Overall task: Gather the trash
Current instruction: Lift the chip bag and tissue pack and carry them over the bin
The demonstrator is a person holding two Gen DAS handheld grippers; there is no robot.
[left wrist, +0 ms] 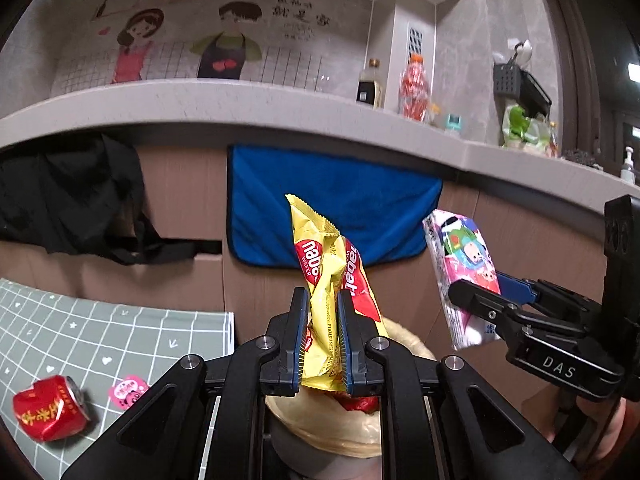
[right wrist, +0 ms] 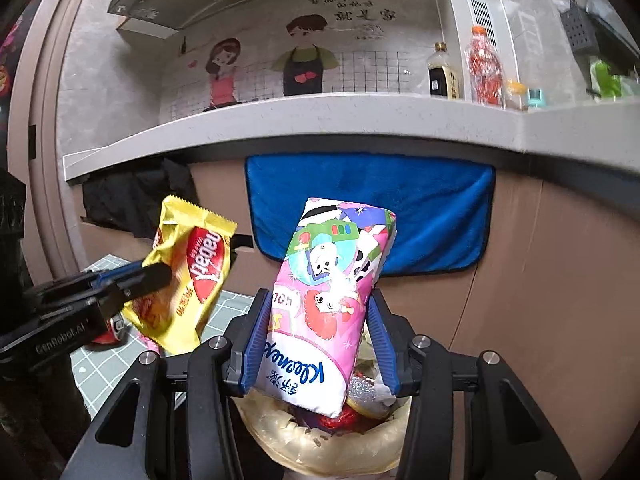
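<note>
My left gripper (left wrist: 323,312) is shut on a yellow wafer wrapper (left wrist: 320,276) and holds it above a trash bin lined with a clear bag (left wrist: 332,432). My right gripper (right wrist: 318,316) is shut on a pink tissue pack (right wrist: 328,296) above the same bin (right wrist: 332,444), which holds red wrappers. Each gripper shows in the other view, the right one (left wrist: 476,296) at the right and the left one (right wrist: 156,274) at the left with the wrapper (right wrist: 192,276). A crushed red can (left wrist: 50,408) and a pink sticker (left wrist: 128,390) lie on the green grid mat (left wrist: 100,332).
A grey counter (left wrist: 240,104) runs across the back with bottles (left wrist: 414,88) on it. A blue towel (left wrist: 320,200) and a black cloth (left wrist: 68,196) hang on the brown cabinet front. The mat's edge is next to the bin.
</note>
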